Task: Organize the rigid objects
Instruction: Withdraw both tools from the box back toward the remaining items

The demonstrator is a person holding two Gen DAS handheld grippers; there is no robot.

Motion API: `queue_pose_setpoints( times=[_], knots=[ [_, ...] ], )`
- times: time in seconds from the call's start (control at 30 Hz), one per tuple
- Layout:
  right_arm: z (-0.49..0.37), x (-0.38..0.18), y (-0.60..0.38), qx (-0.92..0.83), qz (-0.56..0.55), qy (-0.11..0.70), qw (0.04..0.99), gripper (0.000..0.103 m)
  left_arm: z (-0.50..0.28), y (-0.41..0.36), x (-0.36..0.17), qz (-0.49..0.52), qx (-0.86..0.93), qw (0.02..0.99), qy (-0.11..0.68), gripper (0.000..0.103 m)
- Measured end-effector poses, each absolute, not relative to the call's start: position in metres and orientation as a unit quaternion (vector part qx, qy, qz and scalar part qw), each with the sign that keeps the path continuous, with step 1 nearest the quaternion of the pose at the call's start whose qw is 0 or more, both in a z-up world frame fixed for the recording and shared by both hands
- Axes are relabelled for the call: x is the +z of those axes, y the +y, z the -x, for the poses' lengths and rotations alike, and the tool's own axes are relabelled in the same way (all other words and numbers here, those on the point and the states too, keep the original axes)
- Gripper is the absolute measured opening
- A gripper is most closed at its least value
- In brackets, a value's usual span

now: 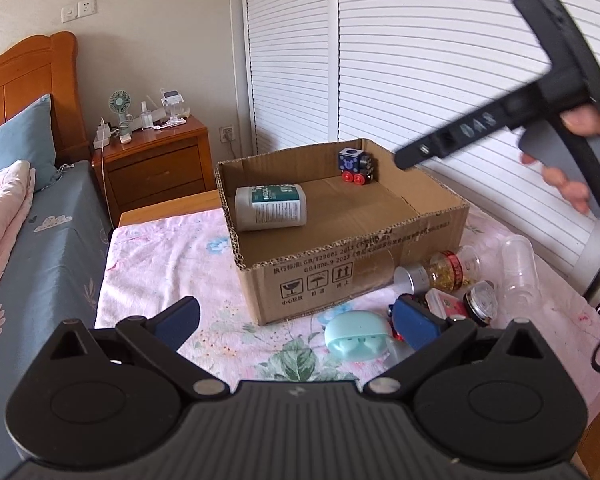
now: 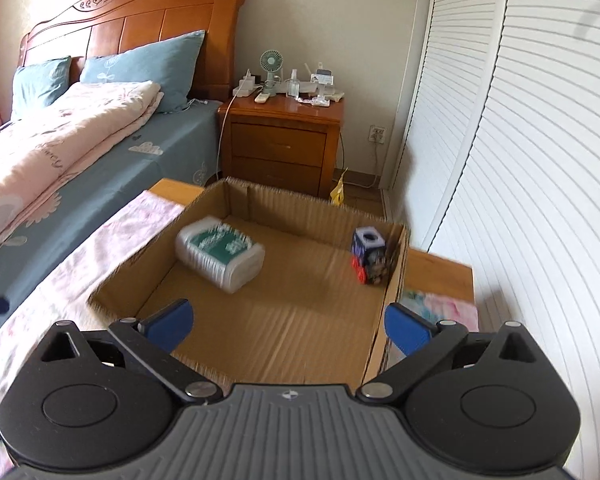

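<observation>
Two things in the box, the rest sat out on the sheet.

The box (image 1: 340,256) sat open on the pink sheet (image 1: 168,264). Inside, a white bottle (image 1: 271,207) lay on its side near the left wall, and a little toy train (image 1: 356,166) stood in the far right corner, well apart from it. The right gripper (image 2: 290,326) hung over the box with jaws spread wide and nothing between them. The left gripper (image 1: 296,322) was wide open too, empty, hovering low over the sheet near a mint case (image 1: 354,340). Just right of the box lay a gold jar (image 1: 446,270) on its side, a clear bottle (image 1: 520,264) and a few small bits I couldn't make out.
</observation>
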State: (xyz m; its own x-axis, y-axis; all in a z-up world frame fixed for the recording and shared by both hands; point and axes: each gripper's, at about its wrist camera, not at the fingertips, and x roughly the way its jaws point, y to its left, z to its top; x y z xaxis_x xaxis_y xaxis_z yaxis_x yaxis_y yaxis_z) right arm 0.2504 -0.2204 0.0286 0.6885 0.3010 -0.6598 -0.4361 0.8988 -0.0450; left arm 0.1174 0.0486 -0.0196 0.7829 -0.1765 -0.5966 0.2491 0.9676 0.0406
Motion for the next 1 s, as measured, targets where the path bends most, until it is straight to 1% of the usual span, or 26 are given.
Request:
queue_pose_setpoints(
  times=[0.2,0.43,0.6,0.73,1.0],
  knots=[
    [-0.226,0.005,-0.251,0.183,0.084,0.36,0.911,0.103,-0.109,0.044,-0.023,-0.065,-0.12,0.938,0.317,0.102],
    [-0.22,-0.025,-0.29,0.16,0.044,0.395,0.904,0.103,-0.103,0.039,-0.034,-0.066,-0.146,0.928,0.338,0.102],
    [-0.215,-0.043,-0.3,0.169,0.025,0.42,0.891,0.103,-0.098,0.033,-0.041,-0.064,-0.187,0.915,0.352,0.102],
    [-0.205,-0.045,-0.297,0.169,0.039,0.426,0.888,0.103,-0.097,0.028,-0.047,-0.069,-0.205,0.907,0.362,0.102],
    [-0.173,-0.049,-0.298,0.163,0.027,0.451,0.877,0.103,-0.1,0.019,-0.055,-0.1,-0.229,0.896,0.367,0.102]
  ],
)
